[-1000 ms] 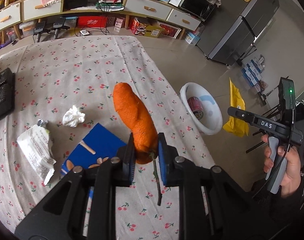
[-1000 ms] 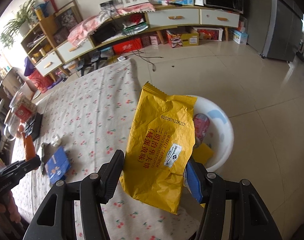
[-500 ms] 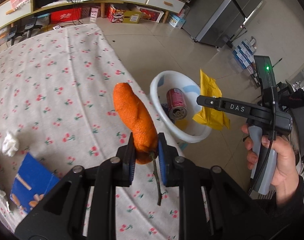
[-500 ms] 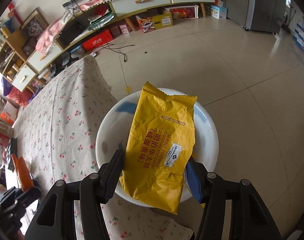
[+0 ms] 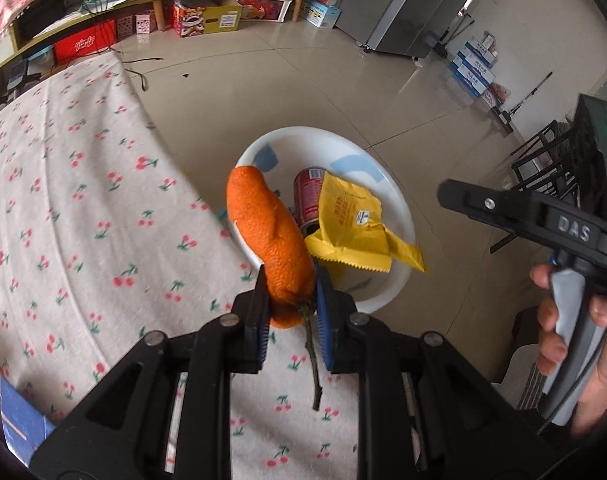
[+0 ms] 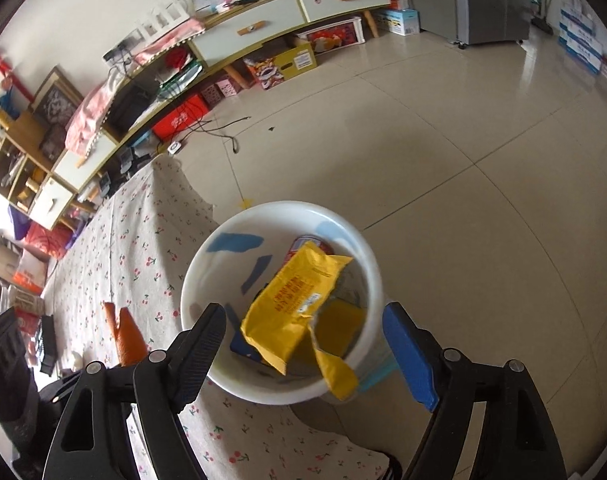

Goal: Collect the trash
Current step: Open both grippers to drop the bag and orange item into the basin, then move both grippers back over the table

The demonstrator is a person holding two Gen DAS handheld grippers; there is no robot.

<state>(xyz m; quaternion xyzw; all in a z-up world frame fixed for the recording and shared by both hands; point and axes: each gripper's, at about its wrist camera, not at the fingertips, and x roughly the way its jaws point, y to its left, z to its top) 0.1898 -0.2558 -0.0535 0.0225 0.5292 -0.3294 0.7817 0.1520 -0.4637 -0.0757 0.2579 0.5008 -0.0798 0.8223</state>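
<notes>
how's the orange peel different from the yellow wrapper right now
The orange peel is clamped upright in the left gripper; the yellow wrapper lies loose in the white bin, with the right gripper open above it. The peel is thick and pebbled, the wrapper thin, creased and printed. Both are trash.

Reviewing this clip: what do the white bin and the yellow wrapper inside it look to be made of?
The round white bin looks like glossy moulded plastic: smooth wall, soft sheen. The yellow printed snack wrapper looks like thin plastic or foil film: sharp creases, a serrated sealed edge; which one is unclear.
</notes>
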